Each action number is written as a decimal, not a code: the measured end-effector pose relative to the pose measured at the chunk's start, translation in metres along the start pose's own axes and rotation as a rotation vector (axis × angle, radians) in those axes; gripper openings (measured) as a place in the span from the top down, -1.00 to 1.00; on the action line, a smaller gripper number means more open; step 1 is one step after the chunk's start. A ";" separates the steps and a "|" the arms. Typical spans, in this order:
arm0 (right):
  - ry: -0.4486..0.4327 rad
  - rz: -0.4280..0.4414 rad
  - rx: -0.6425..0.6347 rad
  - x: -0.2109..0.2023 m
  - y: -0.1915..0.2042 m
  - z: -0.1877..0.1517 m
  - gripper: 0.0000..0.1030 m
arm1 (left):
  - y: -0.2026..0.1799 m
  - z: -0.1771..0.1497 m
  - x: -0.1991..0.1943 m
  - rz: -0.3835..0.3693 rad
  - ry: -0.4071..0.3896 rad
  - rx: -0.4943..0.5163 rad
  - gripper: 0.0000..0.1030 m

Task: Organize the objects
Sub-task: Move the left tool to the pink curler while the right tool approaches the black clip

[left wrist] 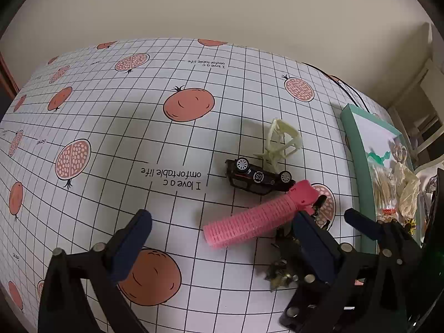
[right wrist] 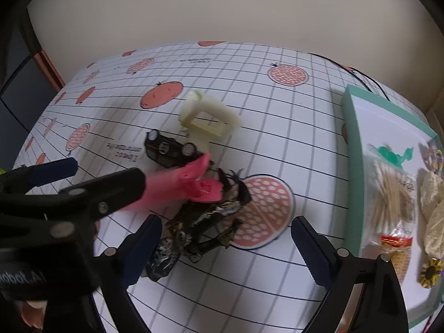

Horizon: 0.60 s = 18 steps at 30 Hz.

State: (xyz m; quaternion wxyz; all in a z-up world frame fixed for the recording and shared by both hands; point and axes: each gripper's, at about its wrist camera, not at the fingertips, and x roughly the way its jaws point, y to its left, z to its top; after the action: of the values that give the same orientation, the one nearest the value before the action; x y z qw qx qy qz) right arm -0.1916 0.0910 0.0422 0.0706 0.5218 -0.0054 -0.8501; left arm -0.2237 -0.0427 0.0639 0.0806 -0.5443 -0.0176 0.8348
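A pink hair roller (left wrist: 249,219) lies on the gridded tablecloth between the wide-spread fingers of my left gripper (left wrist: 222,215), which is open. A black toy car (left wrist: 258,177) lies tipped over just beyond it, next to a cream plastic frame (left wrist: 280,141). In the right wrist view my right gripper (right wrist: 226,220) is open over a dark crumpled wrapper (right wrist: 205,222). The roller (right wrist: 194,186), car (right wrist: 169,152) and cream frame (right wrist: 208,122) sit behind the wrapper. The left gripper (right wrist: 102,173) reaches in from the left.
A teal-rimmed tray (right wrist: 352,138) on the right holds a bag of cotton swabs (right wrist: 391,194), pale crumpled wrappers (right wrist: 433,216) and small trinkets. A black cable (left wrist: 347,88) runs along the table's far right edge. A wall stands behind the table.
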 end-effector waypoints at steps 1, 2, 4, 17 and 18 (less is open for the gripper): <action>0.004 -0.001 0.001 0.000 -0.002 0.000 -0.83 | 0.000 0.000 0.001 0.001 0.001 0.000 -0.83; 0.009 -0.002 0.005 0.000 -0.004 0.000 -0.82 | -0.001 0.000 0.001 0.003 0.003 -0.001 -0.83; 0.014 -0.006 -0.002 -0.002 -0.007 0.000 -0.80 | -0.002 0.000 0.003 0.004 0.007 0.002 -0.83; 0.043 -0.010 -0.031 -0.009 -0.015 0.000 -0.66 | -0.022 -0.006 0.017 0.023 0.033 0.055 -0.63; 0.043 -0.007 -0.029 -0.009 -0.016 0.000 -0.66 | -0.023 -0.006 0.018 0.021 0.036 0.053 -0.60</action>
State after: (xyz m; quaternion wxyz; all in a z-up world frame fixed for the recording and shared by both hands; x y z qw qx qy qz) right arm -0.1894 0.1077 0.0486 0.0751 0.5391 0.0103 -0.8388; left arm -0.2227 -0.0180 0.0480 0.0866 -0.5570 0.0114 0.8259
